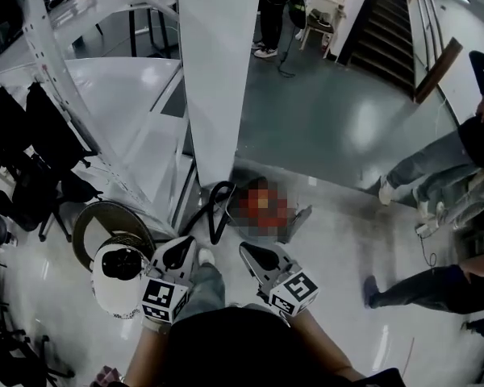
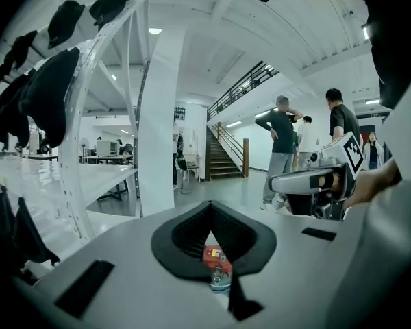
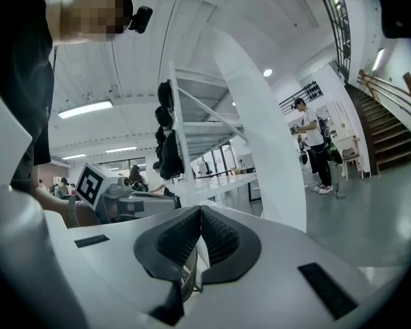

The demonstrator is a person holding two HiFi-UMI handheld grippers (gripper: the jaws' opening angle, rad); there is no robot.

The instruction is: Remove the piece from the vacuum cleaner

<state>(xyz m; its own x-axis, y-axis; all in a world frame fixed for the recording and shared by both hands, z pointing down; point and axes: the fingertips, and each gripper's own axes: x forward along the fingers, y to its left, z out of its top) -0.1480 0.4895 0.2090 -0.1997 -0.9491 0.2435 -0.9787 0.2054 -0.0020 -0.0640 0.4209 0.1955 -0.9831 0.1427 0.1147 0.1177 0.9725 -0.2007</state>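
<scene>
While both grippers hang side by side at the bottom of the head view, the red vacuum cleaner (image 1: 260, 206) sits on the pale glossy floor (image 1: 339, 240) just ahead of them, at the foot of a broad white pillar (image 1: 218, 71); a black hose (image 1: 218, 212) loops at its left side, close against the pillar's base; which part is the piece to come off cannot be told. On the left gripper (image 1: 180, 252) the jaws are pressed together with nothing between them, and its own view shows the vacuum cleaner only through the gap below the meeting tips; the right gripper (image 1: 256, 256) likewise has its jaws closed tip to tip and empty. Just left of the left gripper lies a round white object with a dark top (image 1: 117, 276), and behind that a dark round disc with a pale rim (image 1: 105, 224); black chairs (image 1: 32, 160) crowd the far left edge; a white table (image 1: 125, 87) stands beyond, left of the pillar. To the right, well apart from the vacuum cleaner, stand a person's legs in jeans (image 1: 419, 168) and another leg in dark trousers (image 1: 431, 285); a thin cable (image 1: 427, 248) trails on the floor near them. Between the vacuum cleaner and those legs the pale floor lies open; past its edge a grey-green stretch (image 1: 331, 111) runs to dark stairs (image 1: 387, 22) and another standing person (image 1: 270, 14).
</scene>
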